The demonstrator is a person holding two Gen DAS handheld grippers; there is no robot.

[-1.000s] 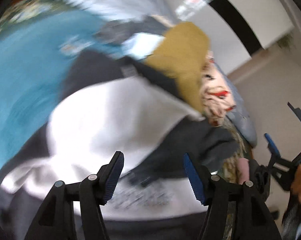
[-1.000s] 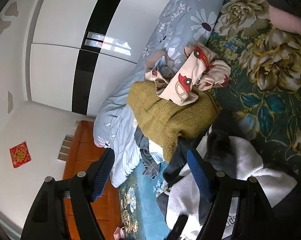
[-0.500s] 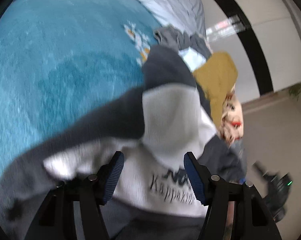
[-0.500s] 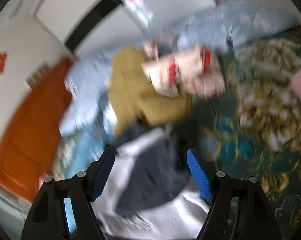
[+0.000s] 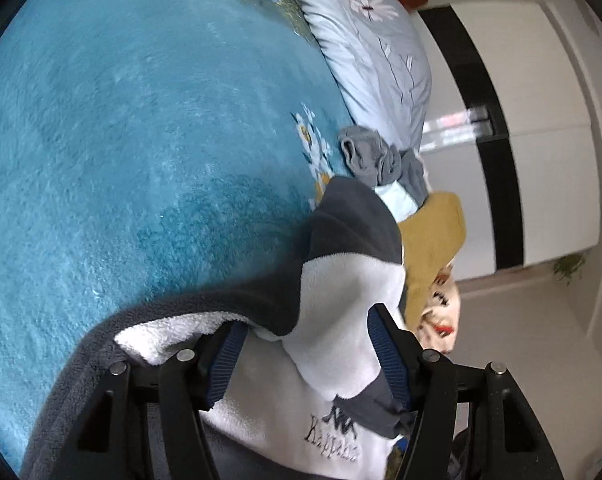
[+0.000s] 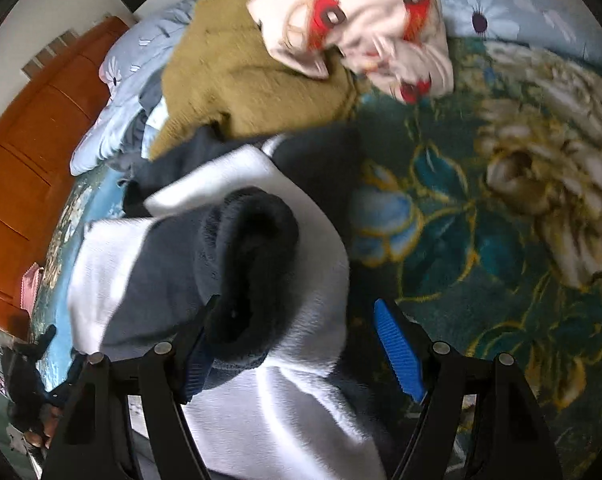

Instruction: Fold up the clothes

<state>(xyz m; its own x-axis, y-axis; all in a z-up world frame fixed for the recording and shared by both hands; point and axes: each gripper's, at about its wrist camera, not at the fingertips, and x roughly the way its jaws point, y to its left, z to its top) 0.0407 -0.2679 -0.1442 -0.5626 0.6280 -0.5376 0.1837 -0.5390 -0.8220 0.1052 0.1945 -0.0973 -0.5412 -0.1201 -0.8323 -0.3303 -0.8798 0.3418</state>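
Note:
A white and dark grey fleece sweatshirt [image 5: 341, 292] with embroidered lettering lies crumpled on the bed. My left gripper [image 5: 307, 356] is open and low over it, and a fold of white fleece sits between the blue pads [image 5: 229, 360]. In the right wrist view the same sweatshirt [image 6: 301, 280] fills the lower middle. My right gripper [image 6: 297, 356] is open, with a dark rolled cuff [image 6: 253, 248] resting against its left finger. Neither gripper's fingers press on the cloth.
A mustard sweater [image 6: 241, 72], a cream garment with red print [image 6: 365, 28] and a grey garment [image 5: 373, 156] are piled behind the sweatshirt. A teal blanket [image 5: 141, 140] spreads left, a floral blanket [image 6: 501, 200] right. A pale blue quilt [image 5: 381, 60] and a wooden headboard [image 6: 33, 140] border the bed.
Both grippers have dropped closer to the sweatshirt. The right view swung down from the wardrobe to the clothes. The left view turned toward the teal blanket. Both finger gaps are unchanged.

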